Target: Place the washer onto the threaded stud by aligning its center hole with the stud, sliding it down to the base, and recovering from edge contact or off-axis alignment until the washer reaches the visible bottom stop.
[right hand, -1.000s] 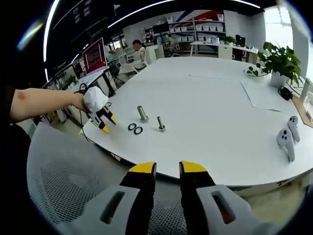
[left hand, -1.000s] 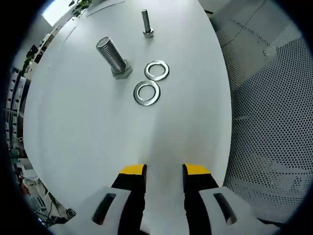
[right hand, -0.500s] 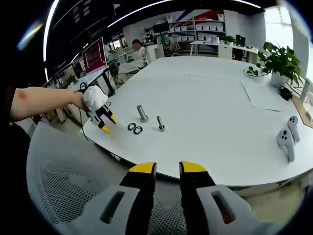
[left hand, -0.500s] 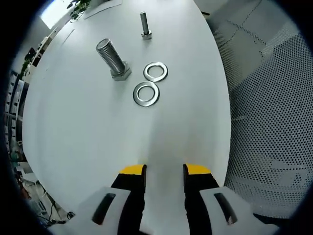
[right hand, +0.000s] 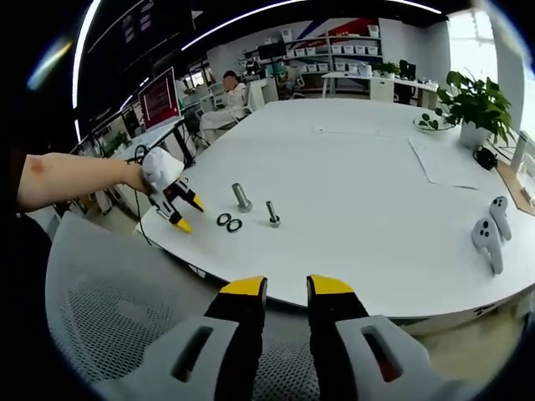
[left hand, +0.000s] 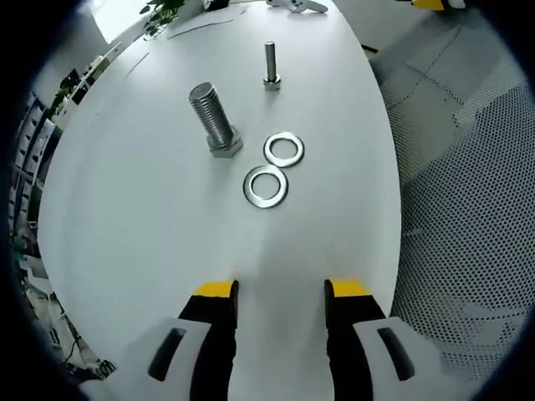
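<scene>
**Left gripper faces the washers with jaws apart, empty**

Left gripper [left hand: 280, 288] hangs over the white table [left hand: 125, 209] with its two yellow-tipped jaws spread wide and nothing between them; they touch no part. Straight ahead of the jaws, near but clearly apart from the tips, lies the near washer [left hand: 266, 185], flat on the table with its hole facing up. Just beyond it and slightly to the right lies the far washer [left hand: 284, 149], also flat; whether the two rims touch is hard to tell. Ahead and to the left of the washers stands the thick bolt [left hand: 214, 122], head down, its threaded shank rising upright; its hex head sits just beside the washers. Farther along the same line stands the thin bolt [left hand: 271, 63], also head down with its shank upright.

Right gripper [right hand: 285, 288] is held well back from the table edge, above a perforated chair seat [right hand: 100, 322], jaws a modest gap apart and empty. From there the parts sit far ahead and a little left, with the left gripper [right hand: 185, 212] close beside them on an outstretched forearm [right hand: 71, 177].

By this layout the left gripper is much the nearer to the near washer, so the pick likely falls to it; a flat washer offers only a thin edge, so the grip looks delicate.
</scene>
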Motion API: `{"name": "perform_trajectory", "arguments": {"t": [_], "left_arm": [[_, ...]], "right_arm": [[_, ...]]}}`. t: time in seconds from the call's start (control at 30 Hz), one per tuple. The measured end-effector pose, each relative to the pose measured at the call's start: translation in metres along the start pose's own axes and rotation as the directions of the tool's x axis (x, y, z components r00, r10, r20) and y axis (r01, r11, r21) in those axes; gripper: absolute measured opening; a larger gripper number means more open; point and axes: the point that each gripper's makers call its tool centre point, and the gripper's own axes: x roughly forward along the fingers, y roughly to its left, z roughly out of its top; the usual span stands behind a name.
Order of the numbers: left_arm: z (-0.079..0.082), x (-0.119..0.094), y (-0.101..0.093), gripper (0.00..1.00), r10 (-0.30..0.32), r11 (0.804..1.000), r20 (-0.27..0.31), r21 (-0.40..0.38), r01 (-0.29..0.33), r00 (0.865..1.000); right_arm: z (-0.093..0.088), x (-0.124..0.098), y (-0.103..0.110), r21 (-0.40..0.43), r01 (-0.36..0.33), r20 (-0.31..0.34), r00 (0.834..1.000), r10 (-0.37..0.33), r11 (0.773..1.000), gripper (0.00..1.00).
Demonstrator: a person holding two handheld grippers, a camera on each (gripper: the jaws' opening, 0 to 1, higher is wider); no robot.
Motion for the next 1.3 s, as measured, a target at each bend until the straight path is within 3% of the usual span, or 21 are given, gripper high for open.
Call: {"name": "perform_trajectory", "arguments": {"t": [0.17,0.37,0.5,0.73,1.17,1.3], "left_arm": [[0.015,0.006,0.004,0.50,-0.003,1.000,0.033,-0.004,0.003,0.999],[0.035,0.012,0.004,0.51,-0.016,0.999,0.041,0.035,0.015,0.999],[0.044,0.014,0.004,0.48,-0.029,0.996,0.018,0.079,0.028,0.999],[0.061,0.018,0.005,0.37,-0.028,0.996,0.029,0.082,0.026,0.999],[0.063,0.018,0.012,0.27,-0.005,1.000,0.015,0.025,0.005,1.000],[0.066,0.019,0.008,0.21,-0.008,0.998,0.013,0.057,0.007,1.000]], "right_arm": [[0.001,0.000,0.000,0.002,-0.002,0.004,1.000,0.002,1.000,0.22],[0.002,0.001,0.000,-0.002,-0.003,0.005,1.000,0.003,1.000,0.22],[0.001,0.001,0.000,0.000,-0.003,0.006,1.000,0.003,1.000,0.22],[0.002,0.000,0.000,0.002,-0.001,0.010,1.000,0.001,1.000,0.22],[0.002,0.000,-0.001,0.003,0.000,0.013,1.000,0.000,1.000,0.22],[0.002,0.000,-0.001,0.002,-0.001,0.012,1.000,0.001,1.000,0.22]]}}
